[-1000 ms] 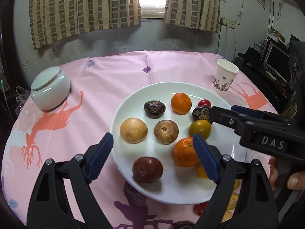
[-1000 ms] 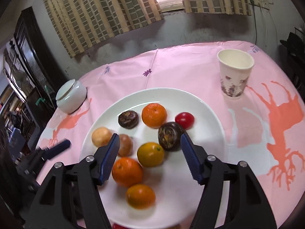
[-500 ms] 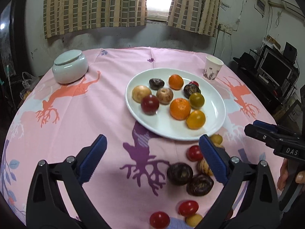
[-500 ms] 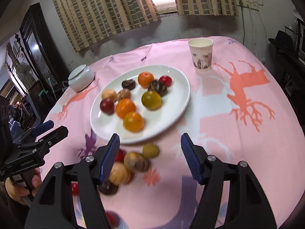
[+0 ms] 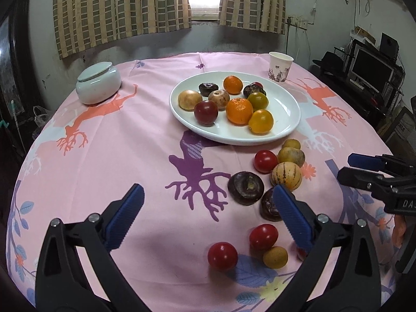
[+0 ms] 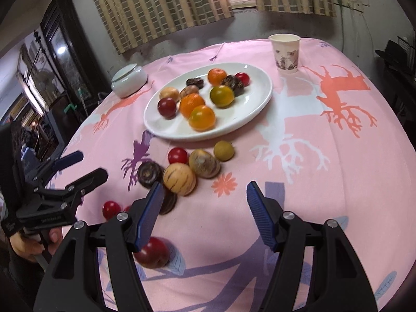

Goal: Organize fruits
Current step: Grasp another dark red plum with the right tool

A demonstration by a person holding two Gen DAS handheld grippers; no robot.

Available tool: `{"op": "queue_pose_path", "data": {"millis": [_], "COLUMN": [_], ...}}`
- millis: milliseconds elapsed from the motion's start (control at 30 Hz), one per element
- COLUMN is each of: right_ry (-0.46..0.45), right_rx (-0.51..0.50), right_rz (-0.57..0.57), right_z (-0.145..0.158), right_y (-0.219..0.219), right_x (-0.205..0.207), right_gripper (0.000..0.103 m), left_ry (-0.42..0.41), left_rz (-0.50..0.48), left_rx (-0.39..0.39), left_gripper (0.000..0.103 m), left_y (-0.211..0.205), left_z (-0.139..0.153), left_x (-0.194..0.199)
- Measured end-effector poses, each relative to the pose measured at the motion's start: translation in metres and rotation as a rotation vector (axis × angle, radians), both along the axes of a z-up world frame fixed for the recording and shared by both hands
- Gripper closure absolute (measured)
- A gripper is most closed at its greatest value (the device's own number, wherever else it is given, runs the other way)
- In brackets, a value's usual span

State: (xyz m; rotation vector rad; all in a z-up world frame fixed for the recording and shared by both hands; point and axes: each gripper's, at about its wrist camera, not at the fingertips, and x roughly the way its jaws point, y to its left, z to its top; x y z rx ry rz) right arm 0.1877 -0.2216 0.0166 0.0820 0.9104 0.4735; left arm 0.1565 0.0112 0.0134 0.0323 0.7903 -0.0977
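Grippers tilt down over a pink cloth (image 5: 145,140): left gripper (image 5: 208,205) spread wide, right gripper (image 6: 205,202) parted, both empty. Only the right view shows a dark cabinet (image 6: 65,52); plate (image 5: 286,119) beyond.

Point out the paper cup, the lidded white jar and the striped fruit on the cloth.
paper cup (image 6: 285,53), right wrist view, front wall.
lidded white jar (image 5: 98,83), left wrist view, side of body.
striped fruit (image 6: 179,179), right wrist view, top of rind.

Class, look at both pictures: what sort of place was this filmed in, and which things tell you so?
Most likely a lived-in room at home. A round table under a pink printed cloth carries a plate of fruit, checked curtains hang at a small window, and a monitor sits on a cluttered side shelf.
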Motion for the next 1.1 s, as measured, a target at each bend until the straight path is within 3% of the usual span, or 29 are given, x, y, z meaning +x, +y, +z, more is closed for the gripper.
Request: {"op": "queue_pose_path", "data": {"millis": [400, 567, 733, 1100], "right_ry": [0.052, 0.068, 0.081, 0.068], "right_rx": [-0.053, -0.024, -0.082, -0.167], "right_rz": [0.195, 0.259, 0.314, 0.351], "right_z": [-0.027, -0.027, -0.033, -0.044], "right_y": [0.033, 0.037, 0.048, 0.059], "right_x": [-0.017, -0.023, -0.033, -0.040], "right_gripper": [0.036, 0.036, 0.036, 0.036], "left_ry": [0.044, 0.061, 0.084, 0.094], "left_rz": [0.028, 0.010, -0.003, 0.004], "left_rx": [-0.052, -0.047, -0.033, -0.033], "left_gripper": [0.002, 0.002, 0.002, 0.002], "left_y": [0.020, 0.017, 0.014, 0.015], "left_z": [-0.021, -0.026, -0.033, -0.035], "left_x": [0.009, 0.009, 0.010, 0.010]}}
